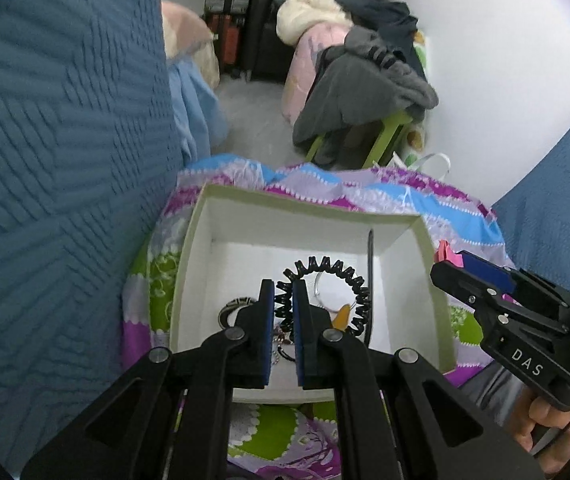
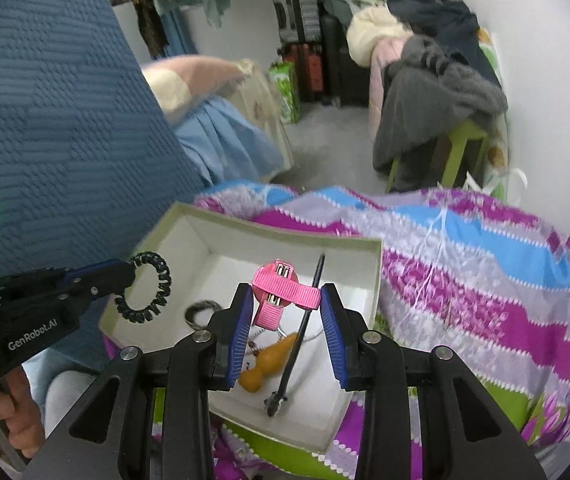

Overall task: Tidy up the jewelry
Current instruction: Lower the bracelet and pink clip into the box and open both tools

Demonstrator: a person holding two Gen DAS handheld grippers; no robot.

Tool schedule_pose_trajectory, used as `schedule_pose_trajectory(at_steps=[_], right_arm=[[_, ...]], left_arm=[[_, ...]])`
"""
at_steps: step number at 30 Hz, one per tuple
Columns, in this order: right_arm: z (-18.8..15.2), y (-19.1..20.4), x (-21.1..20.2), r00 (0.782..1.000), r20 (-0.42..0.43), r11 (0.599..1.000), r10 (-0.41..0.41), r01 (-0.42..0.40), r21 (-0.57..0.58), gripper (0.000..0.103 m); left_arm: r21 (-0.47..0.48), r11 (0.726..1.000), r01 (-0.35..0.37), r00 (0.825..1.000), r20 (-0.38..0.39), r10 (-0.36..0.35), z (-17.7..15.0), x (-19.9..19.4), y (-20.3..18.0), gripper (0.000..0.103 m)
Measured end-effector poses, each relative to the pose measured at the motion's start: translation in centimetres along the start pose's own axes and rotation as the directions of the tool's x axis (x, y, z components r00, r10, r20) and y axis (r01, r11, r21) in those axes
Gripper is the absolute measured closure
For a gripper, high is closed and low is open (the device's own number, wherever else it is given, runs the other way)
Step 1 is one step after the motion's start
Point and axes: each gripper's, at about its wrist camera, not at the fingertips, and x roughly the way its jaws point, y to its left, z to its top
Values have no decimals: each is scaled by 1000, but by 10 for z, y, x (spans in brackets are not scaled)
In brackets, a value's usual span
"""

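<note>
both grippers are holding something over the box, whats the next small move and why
Probably open the left gripper to drop the black coil hair tie, since it hangs above the open white box where other pieces already lie. The right gripper, shut on the pink ribbon clip, could follow.

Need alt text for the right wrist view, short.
The right gripper holds a pink ribbon hair clip above an open white box on a patterned bedspread. At left, the left gripper holds a black spiral hair tie.
</note>
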Motion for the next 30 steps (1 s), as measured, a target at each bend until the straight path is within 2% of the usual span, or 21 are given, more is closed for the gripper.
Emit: schedule_pose_trajectory(at_steps=[10,12,13,14,16,17,18,20,24,26,30], right_arm=[[-15,2,44,994,-107,1000,-27,26,-9,69],[-14,1,41,995,-98,1000,-22,22,0,56],[-12,-1,39,996,-87,1000,-29,30,5,45],[-11,-2,36,996,-78,999,-36,37,9,33],[-8,-5,31,997,-67,999,-44,45,17,27],[-6,-7,29,997,-67,999,-44,46,22,27],[-5,-9,26,997,-68,999,-45,47,28,25],[-2,-14,16,997,-54,997,-49,52,52,18],[7,-18,-8,999,-15,997,-47,48,58,14],[14,-20,-30,998,30,997,-49,47,61,4],[28,-20,-72,992,117,997,-56,50,53,0]], left_arm=[[13,1000,-13,995,-94,14,-12,45,9,94],[33,999,-22,994,-102,25,-10,45,8,94],[35,999,-27,994,-106,30,-9,46,8,92],[34,999,-33,993,-110,37,-8,45,7,87],[31,998,-58,990,-123,62,-8,44,5,37],[35,998,-61,991,-115,64,-8,41,3,30],[39,997,-61,995,-81,64,-9,34,0,28],[55,996,-66,996,-60,70,-9,22,-7,26],[50,998,-48,999,-16,49,-1,-5,-17,24],[59,997,-44,999,11,44,4,-24,-23,22],[66,997,-34,997,73,29,14,-62,-35,21]])
